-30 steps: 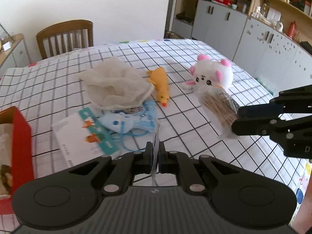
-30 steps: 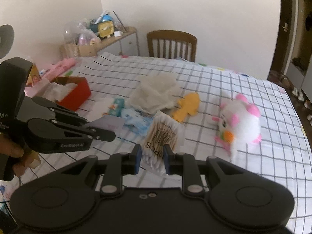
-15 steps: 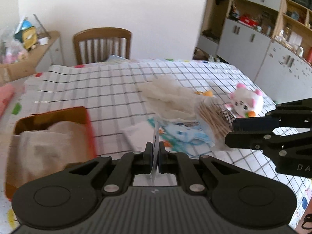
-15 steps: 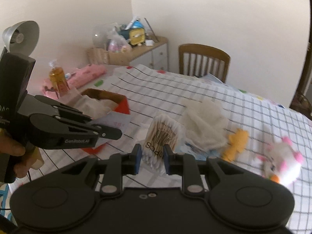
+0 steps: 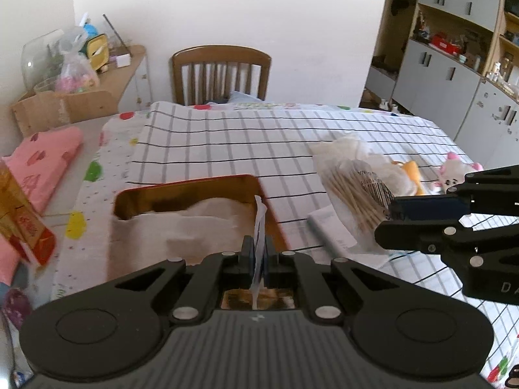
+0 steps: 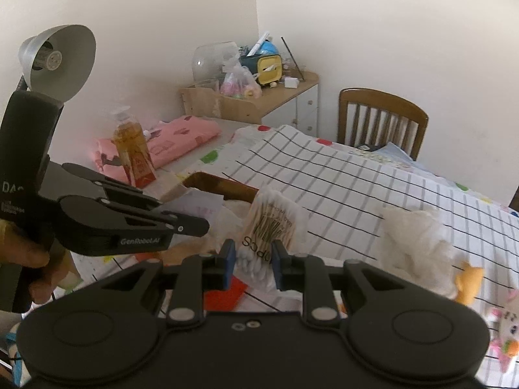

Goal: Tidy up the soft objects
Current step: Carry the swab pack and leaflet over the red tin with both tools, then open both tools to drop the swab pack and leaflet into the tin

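My left gripper (image 5: 258, 253) is shut on a thin white packet (image 5: 259, 223) seen edge-on, held just above the near end of a red tin box (image 5: 185, 191) that has white cloth inside. In the right wrist view the left gripper (image 6: 194, 225) reaches in from the left, a hand on its handle. My right gripper (image 6: 251, 259) is shut on a clear bag of cotton swabs (image 6: 272, 223), held right of the box (image 6: 220, 186). On the checked tablecloth to the right lie a white mesh cloth (image 6: 418, 240), a yellow toy (image 6: 468, 280) and a white-and-pink plush (image 6: 506, 324).
A wooden chair (image 5: 220, 74) stands at the table's far side. Left of the box are a folded pink cloth (image 6: 172, 142) and an amber bottle (image 6: 133, 149). A grey lamp (image 6: 58, 55) rises at the left, and a cluttered side cabinet (image 6: 253, 97) is behind.
Both grippers swung left across the table with their loads. The plush and yellow toy slid off to the right, and the red box now lies straight ahead of the left gripper.
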Motion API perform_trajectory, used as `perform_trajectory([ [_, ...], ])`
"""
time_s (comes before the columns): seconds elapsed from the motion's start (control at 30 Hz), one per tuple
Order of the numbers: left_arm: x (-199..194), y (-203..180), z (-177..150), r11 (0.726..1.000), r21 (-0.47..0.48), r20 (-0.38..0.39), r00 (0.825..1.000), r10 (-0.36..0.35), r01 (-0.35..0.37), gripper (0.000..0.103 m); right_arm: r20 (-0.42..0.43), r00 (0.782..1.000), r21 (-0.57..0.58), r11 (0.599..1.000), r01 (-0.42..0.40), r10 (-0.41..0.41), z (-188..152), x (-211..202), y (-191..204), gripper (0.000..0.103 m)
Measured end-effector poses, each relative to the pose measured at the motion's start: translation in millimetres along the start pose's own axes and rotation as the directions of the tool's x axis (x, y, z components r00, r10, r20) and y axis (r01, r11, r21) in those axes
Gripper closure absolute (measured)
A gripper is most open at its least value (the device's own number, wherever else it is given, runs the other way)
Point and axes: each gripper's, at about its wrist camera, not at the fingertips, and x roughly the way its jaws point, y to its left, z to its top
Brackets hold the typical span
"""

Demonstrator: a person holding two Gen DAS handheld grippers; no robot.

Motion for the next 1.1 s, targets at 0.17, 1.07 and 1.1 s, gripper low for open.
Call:
perform_trajectory([
  [0.17, 4, 30, -1, 1.000, -0.008, -0.017, 1.000, 0.018, -0.018, 0.098, -0.018, 1.000, -0.006, 1.000, -0.010, 0.010, 5, 21, 19, 0.081],
  [1.07, 69, 72, -14, 0.999, 0.023, -0.215, 0.976, -0.034, 0.040, 0.098, -0.202, 0.979, 0.044, 0.999, 0.021, -0.011, 7, 117, 40, 0.077],
  [1.1, 70, 71, -14, 0.999, 0.025, -0.221, 0.975, -0.034, 0.041, 0.098, -0.202, 0.979, 0.050, 0.999, 0.019, -0.009, 7, 117, 39, 0.075],
])
